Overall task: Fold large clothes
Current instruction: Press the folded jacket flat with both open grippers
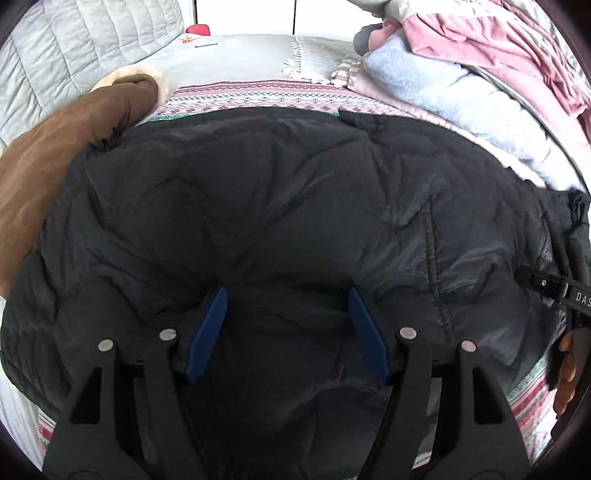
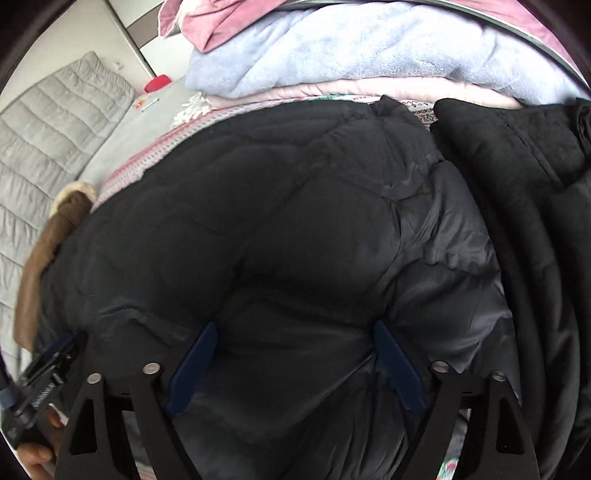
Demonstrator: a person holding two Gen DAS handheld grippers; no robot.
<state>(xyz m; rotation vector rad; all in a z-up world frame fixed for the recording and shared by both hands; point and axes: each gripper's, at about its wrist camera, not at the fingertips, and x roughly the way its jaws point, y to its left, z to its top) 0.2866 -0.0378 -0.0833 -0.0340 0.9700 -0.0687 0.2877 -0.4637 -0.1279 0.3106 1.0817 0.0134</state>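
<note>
Left wrist view: a bed (image 1: 236, 55) with a grey cover carries everything, and a patterned blanket (image 1: 258, 96) in pink and white stripes lies across it. On that blanket a black quilted jacket (image 1: 280, 192) is spread out, puffy and creased, filling most of both views. At the far right a pile of clothes (image 1: 443, 70) rises, with a light blue fleece (image 1: 417, 85) under pink garments. In the right wrist view a second dark garment (image 2: 524, 192) lies just beside the jacket on its right, touching it. A brown coat (image 1: 55, 155) with pale fur trim lies against the jacket's left edge. A grey quilted pad (image 1: 74, 48) stands along the far left. A small red thing (image 1: 197, 29) sits near the far end of the bed; what it is cannot be told.

The left tongs (image 1: 288, 325) are spread wide over the jacket's near part, blue pads (image 1: 207, 332) apart, pinching nothing. The right tongs (image 2: 291, 358) are likewise spread, low over the jacket's near edge, holding nothing.
</note>
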